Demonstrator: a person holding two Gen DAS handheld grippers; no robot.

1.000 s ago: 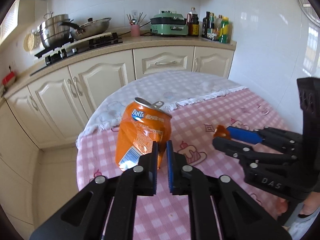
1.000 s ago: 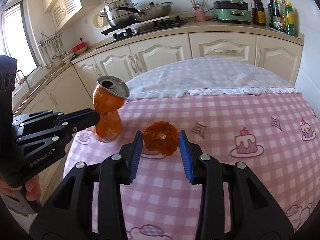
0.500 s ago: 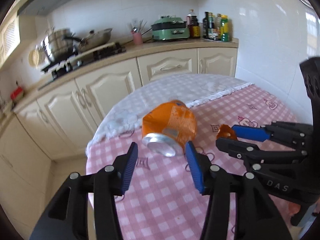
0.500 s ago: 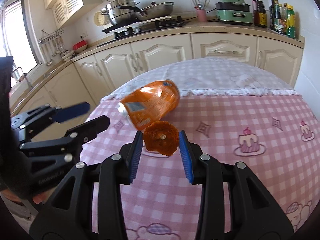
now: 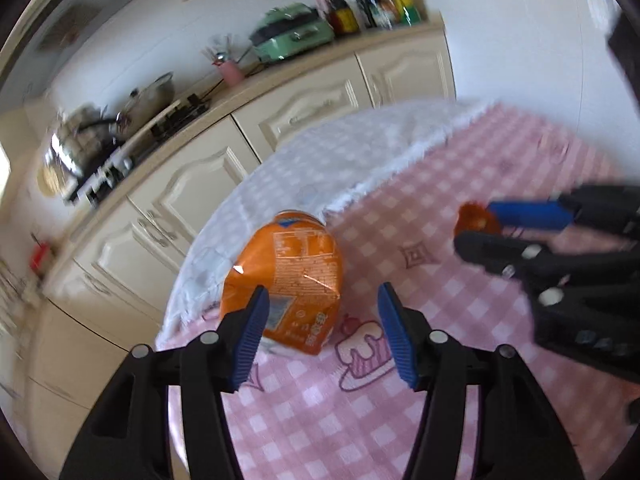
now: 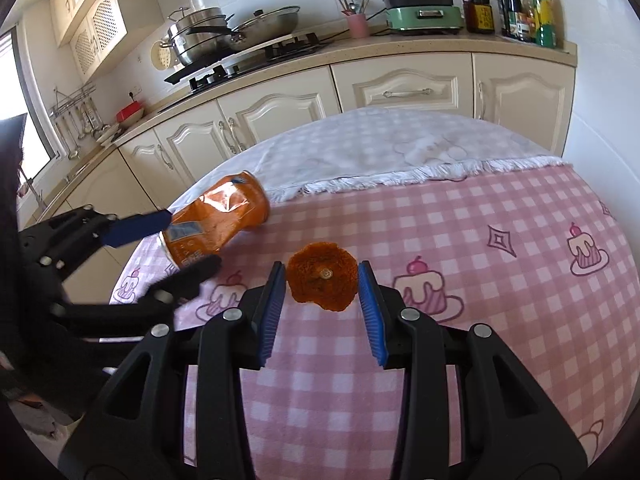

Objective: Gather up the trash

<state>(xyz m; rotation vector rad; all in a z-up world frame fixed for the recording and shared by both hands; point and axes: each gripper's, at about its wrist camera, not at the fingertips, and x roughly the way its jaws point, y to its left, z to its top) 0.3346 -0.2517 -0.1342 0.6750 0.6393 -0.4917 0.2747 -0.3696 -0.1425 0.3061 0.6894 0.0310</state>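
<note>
Crushed orange soda can (image 6: 216,222) lay on its side at the near-left edge of the round bench (image 6: 460,248), on the pink checked cloth (image 6: 440,360) where it met the white cloth (image 6: 380,148). Its long axis ran from the bench edge up toward the white cloth: one end pointed at the cabinets (image 6: 280,116), the other back at my left tongs (image 5: 322,334). Those tongs were opening; in the right wrist view one blue finger lay along the can's upper side and the dark one below its near end, though I cannot tell if either touched it. The left wrist view was blurred.

My right tongs (image 6: 322,306) stood partly closed around a flat, frilled orange scrap (image 6: 323,277), a blue pad at each edge; the scrap appeared held clear of the cloth. It sat just beside the can, to the can's right.

Between the two pieces lay bare cloth printed with cake motifs (image 6: 426,286). Behind the bench ran a kitchen counter (image 6: 400,50) with pots (image 6: 224,34), a green appliance (image 6: 420,8) and bottles (image 6: 524,8).
</note>
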